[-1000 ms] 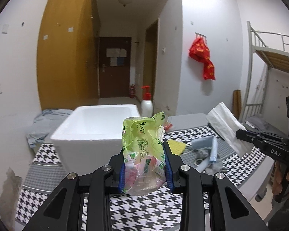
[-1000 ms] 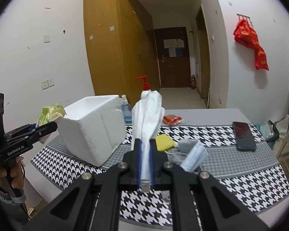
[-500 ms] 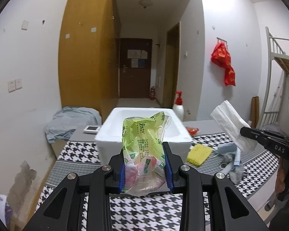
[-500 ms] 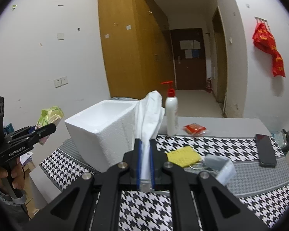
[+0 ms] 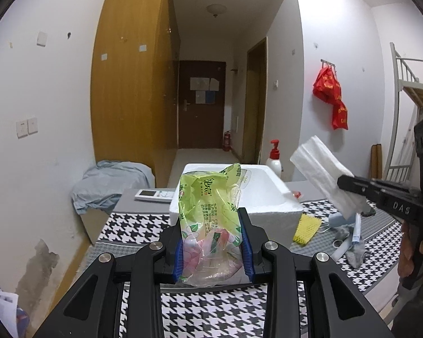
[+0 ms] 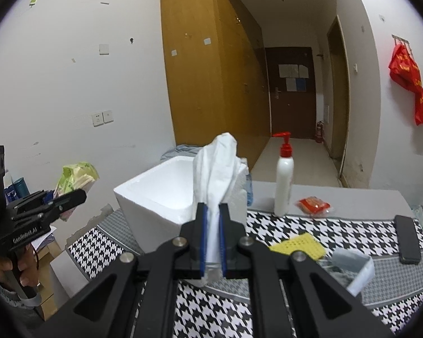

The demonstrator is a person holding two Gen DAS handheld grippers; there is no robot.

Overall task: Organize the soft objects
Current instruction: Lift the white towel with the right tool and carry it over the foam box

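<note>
Both tools have swung leftward, left tool (image 5: 211, 242) clamping the green packet (image 5: 210, 219), right tool (image 6: 211, 239) pinching white tissue (image 6: 215, 174); only the right view shows the phone (image 6: 407, 238).

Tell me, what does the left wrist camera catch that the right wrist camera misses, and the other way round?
Only the left wrist view shows the white remote control, the bunk bed frame and a grey sock.

Only the right wrist view shows the dark phone and the red snack packet.

Both show the white foam box, the red-capped pump bottle, the yellow sponge, the left tongs clamping a green plastic packet, and the right tongs clamping white tissue.
</note>
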